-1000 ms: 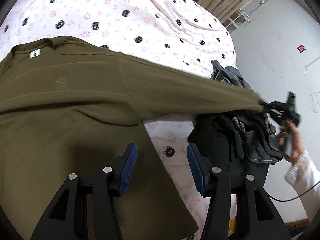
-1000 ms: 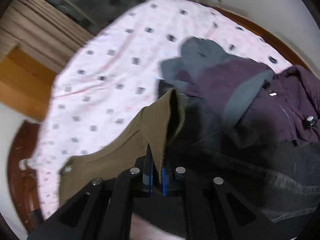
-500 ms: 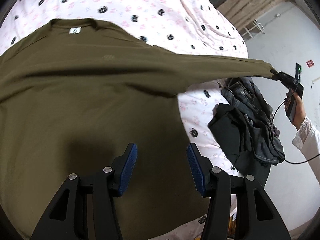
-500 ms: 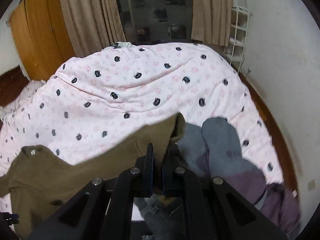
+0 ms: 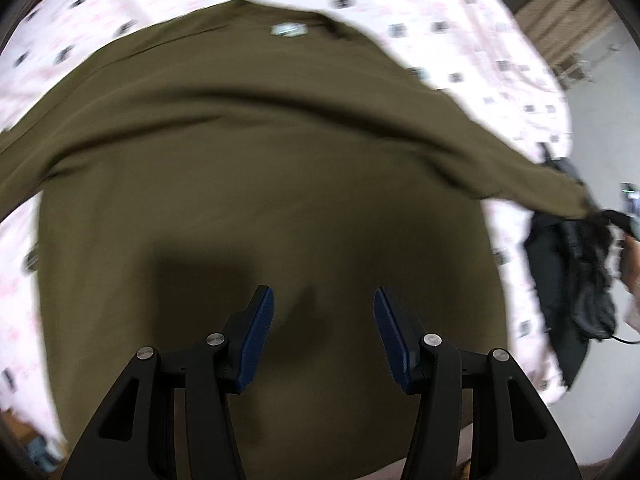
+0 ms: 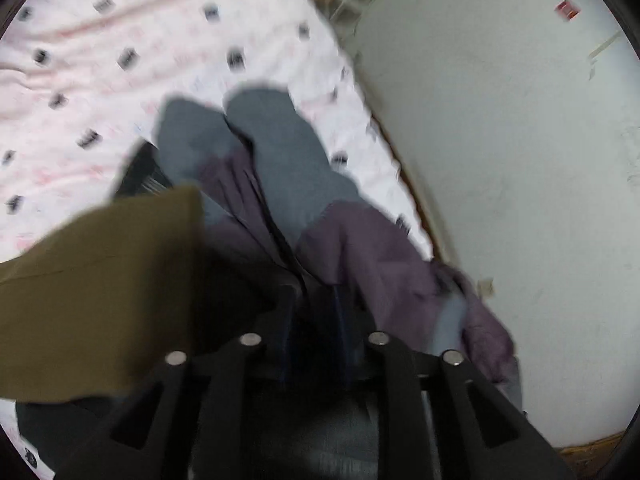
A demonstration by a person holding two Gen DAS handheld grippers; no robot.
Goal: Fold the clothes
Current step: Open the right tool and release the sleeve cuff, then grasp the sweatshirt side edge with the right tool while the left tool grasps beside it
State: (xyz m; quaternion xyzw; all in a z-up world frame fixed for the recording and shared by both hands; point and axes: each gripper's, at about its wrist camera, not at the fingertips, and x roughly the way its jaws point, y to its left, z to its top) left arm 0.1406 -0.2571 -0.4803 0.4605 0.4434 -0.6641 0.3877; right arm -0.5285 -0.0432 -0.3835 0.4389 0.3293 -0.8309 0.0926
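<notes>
On a bed covered by a pale pink sheet (image 5: 460,12) dotted with small dark motifs, an olive long-sleeved shirt (image 5: 240,168) lies spread out, collar and its small white label (image 5: 288,30) toward the top. From the left wrist camera, the left gripper (image 5: 324,332) hangs above the shirt's body, pointing steeply down, its two blue pads well apart with nothing between them. A second ago this camera saw the shirt's side edge and bare sheet under the pads; now olive cloth fills nearly the whole view. One sleeve runs to the right edge, where the right gripper (image 5: 624,224) and part of a hand (image 5: 632,264) appear, too blurred and cropped to tell whether the sleeve end touches the tool. A dark heap of clothes (image 5: 568,272) lies below that sleeve.

From the right wrist camera, motion blur is heavy. The right gripper (image 6: 314,308) has just been opening: its jaws stand slightly parted, with nothing between them. The sleeve cuff (image 6: 120,264), clamped between them in both earlier frames, now lies off to the left of the fingers. Only this view shows what the heap holds: grey-blue trousers (image 6: 272,144), a purple garment (image 6: 368,252) and dark fabric near the tool. It also shows the white wall (image 6: 500,160) and a strip of wooden floor beside the bed. The shirt's body and collar appear only in the left view.
</notes>
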